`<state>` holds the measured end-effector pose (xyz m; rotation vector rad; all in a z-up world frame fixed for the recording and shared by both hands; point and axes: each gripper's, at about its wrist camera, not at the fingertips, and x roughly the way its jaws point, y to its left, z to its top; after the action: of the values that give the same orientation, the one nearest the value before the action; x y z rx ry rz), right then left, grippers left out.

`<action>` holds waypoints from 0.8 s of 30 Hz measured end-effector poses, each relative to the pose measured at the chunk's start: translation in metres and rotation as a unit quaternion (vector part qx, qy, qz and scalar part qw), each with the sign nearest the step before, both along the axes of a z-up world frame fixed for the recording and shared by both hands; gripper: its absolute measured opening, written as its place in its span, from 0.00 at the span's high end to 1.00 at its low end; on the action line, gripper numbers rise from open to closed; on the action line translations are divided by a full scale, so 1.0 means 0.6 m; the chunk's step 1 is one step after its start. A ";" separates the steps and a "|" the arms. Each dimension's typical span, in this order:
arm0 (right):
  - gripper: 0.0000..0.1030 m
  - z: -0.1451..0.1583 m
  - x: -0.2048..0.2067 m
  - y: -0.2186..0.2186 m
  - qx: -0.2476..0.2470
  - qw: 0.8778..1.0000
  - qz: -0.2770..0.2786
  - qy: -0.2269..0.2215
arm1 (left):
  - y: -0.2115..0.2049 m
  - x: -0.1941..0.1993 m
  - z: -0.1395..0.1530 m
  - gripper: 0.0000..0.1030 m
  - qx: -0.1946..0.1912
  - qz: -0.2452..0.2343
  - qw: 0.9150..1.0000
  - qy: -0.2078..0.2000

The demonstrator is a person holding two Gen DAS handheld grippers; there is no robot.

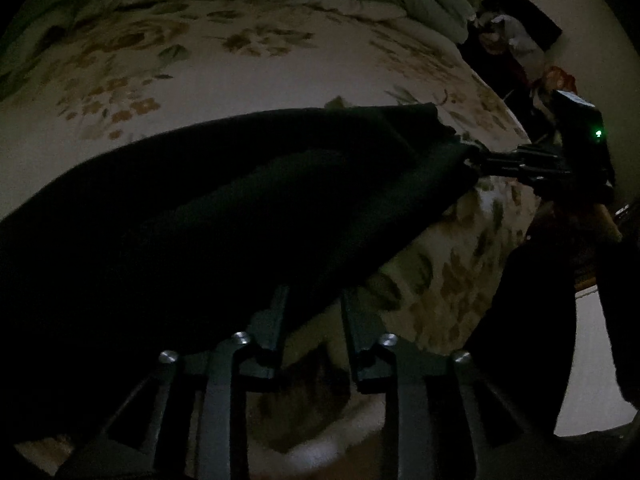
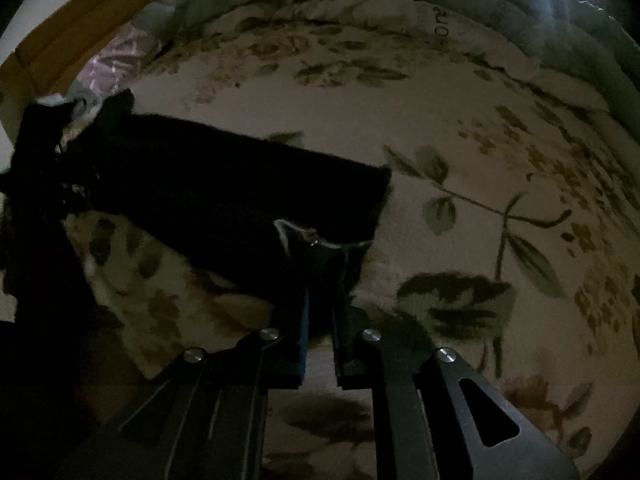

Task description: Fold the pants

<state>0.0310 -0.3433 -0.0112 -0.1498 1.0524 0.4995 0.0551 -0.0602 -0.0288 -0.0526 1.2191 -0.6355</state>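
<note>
Crosswise, the pants [image 1: 208, 208] span both grippers, left gripper [image 1: 314, 300] parted around one edge, right gripper [image 2: 320, 300] pinching the other end.

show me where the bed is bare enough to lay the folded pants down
Bare floral bedspread lies between the black pants and the bunched green quilt. It is crowded at the near edge, where both grippers meet the pants.

My left wrist camera looks steeply down along its fingers, close over the black pants [image 1: 200, 208] on the floral bedspread [image 1: 224, 76]. My right wrist camera faces likewise from the pants' other end. Both views share pants and bedspread.
</note>
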 end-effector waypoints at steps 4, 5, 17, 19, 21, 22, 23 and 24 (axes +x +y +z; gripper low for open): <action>0.35 0.036 -0.013 0.016 0.043 0.999 -0.010 -0.029 | 0.023 -0.015 0.008 0.70 -0.007 0.018 1.000 0.003; 0.35 0.048 -0.017 0.026 0.064 0.997 -0.004 -0.040 | 0.032 -0.019 0.011 0.66 -0.008 0.026 1.000 0.002; 0.35 0.033 0.017 0.212 0.136 0.989 0.055 -0.008 | 0.231 -0.016 0.061 0.55 -0.024 0.157 0.987 -0.022; 0.35 0.027 0.026 0.245 0.144 0.987 0.064 -0.001 | 0.272 -0.007 0.073 0.52 -0.025 0.184 0.982 -0.029; 0.35 0.024 0.033 0.274 0.153 0.986 0.071 0.005 | 0.306 0.001 0.081 0.50 -0.022 0.201 0.979 -0.033; 0.35 0.023 0.037 0.286 0.159 0.984 0.074 0.008 | 0.331 0.009 0.086 0.49 -0.017 0.214 0.976 -0.036; 0.35 0.022 0.044 0.305 0.169 0.982 0.079 0.013 | 0.348 0.013 0.090 0.47 -0.012 0.221 0.974 -0.038; 0.35 0.021 0.048 0.314 0.174 0.981 0.081 0.016 | 0.364 0.018 0.095 0.46 -0.008 0.227 0.973 -0.041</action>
<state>0.0597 -0.1551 0.0015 0.0829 0.9727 0.8269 0.0661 0.1579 0.0280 -0.3089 1.0735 -0.2437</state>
